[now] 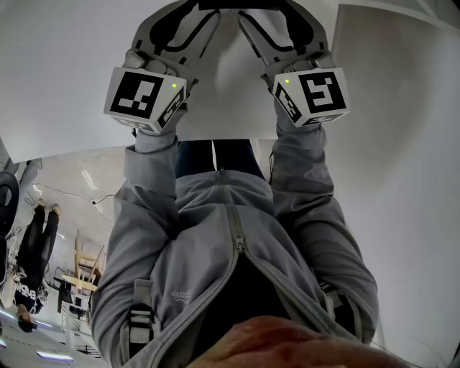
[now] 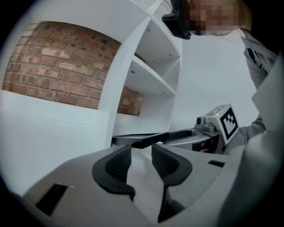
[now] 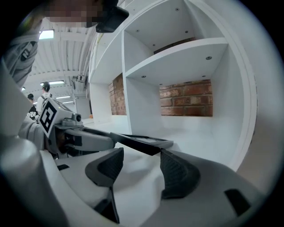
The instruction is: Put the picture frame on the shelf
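Note:
The black picture frame point(image 2: 141, 139) point(image 3: 141, 142) lies flat on the white shelf board point(image 1: 228, 108), just past both grippers' tips. In the head view only its dark edge point(image 1: 237, 3) shows at the top. My left gripper point(image 2: 141, 155) point(image 1: 195, 16) points at the frame from one side, its jaws apart with nothing between the pads. Facing it from the other side is my right gripper point(image 3: 138, 162) point(image 1: 267, 16), also open and empty. The frame's near corner lies close to my right gripper's outer finger point(image 3: 177, 175). Each gripper shows in the other's view.
The white shelf unit has upper compartments point(image 2: 148, 75) point(image 3: 177, 57) and an upright divider point(image 3: 133, 111); a brick wall point(image 2: 57, 66) shows behind. The person's grey jacket point(image 1: 230, 244) fills the lower head view. Other people stand far off at the left point(image 1: 32, 259).

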Tool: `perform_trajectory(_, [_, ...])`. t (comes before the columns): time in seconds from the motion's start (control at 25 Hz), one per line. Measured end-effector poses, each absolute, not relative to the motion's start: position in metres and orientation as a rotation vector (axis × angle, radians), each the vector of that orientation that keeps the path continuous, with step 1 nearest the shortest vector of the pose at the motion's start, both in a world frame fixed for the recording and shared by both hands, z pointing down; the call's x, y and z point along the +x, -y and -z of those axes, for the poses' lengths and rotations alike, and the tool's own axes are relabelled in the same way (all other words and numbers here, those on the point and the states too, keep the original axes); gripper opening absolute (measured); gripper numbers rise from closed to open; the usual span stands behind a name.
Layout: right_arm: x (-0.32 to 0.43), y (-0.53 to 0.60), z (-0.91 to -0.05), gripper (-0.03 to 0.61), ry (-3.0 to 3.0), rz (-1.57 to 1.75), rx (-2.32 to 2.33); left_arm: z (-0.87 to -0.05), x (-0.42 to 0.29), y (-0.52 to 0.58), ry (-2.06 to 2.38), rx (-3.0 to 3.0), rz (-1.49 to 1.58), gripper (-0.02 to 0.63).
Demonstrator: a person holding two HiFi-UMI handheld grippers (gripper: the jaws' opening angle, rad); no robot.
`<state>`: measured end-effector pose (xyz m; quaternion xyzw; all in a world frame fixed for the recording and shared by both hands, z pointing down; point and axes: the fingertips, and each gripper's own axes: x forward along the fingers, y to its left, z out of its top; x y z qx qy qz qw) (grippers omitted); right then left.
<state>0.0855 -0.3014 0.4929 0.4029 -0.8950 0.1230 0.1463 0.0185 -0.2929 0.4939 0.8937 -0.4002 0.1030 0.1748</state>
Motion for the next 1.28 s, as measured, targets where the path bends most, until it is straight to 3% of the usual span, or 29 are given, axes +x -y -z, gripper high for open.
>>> perform_trajectory(0.24, [0.089,0.298,-0.477,0.258,2.658,-0.378,1.175,-0.49,0.013,0.298,1.173,2.543,-0.341,0.14])
perform_trajectory(0.36, [0.098,0.3,-0.473,0.169,2.664,-0.377,1.199,-0.488,0.017,0.3,1.198,2.543,-0.369,0.137])
perform_trajectory(0.48, [0.101,0.297,-0.48,0.15,2.657,-0.385,1.211,-0.495,0.017,0.296,1.21,2.536,-0.405,0.135])
perform_trajectory(0.96, [0.114,0.325,-0.507,0.149,2.606,-0.408,1.281,-0.52,0.034,0.324,1.278,2.453,-0.557,0.133])
perform_trajectory(1.28, [0.085,0.396,-0.49,0.15,2.54,-0.411,1.288,-0.504,0.006,0.393,1.346,2.377,-0.589,0.134])
